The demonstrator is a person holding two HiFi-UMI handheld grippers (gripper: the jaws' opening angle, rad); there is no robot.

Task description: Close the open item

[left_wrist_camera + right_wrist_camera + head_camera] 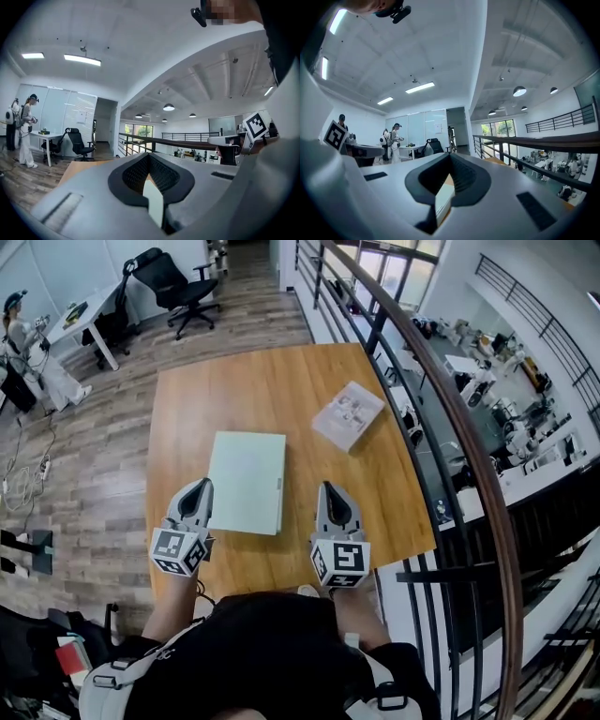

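A white laptop point(247, 481) lies flat with its lid down in the middle of the wooden table point(272, 381). My left gripper point(200, 487) is at the laptop's near left corner, jaws together, nothing held. My right gripper point(331, 489) sits just right of the near right corner, also shut and empty. In the left gripper view the shut jaws point(150, 157) leave a slit showing a pale sliver of the laptop point(153, 206). The right gripper view shows its shut jaws point(451, 157) and the laptop's edge point(442, 199) in the gap.
A printed booklet point(348, 415) lies at the table's far right. A dark railing point(441, 399) runs close along the table's right side over a drop. An office chair point(175, 282), a white desk point(80, 320) and a standing person point(28, 348) are at the far left.
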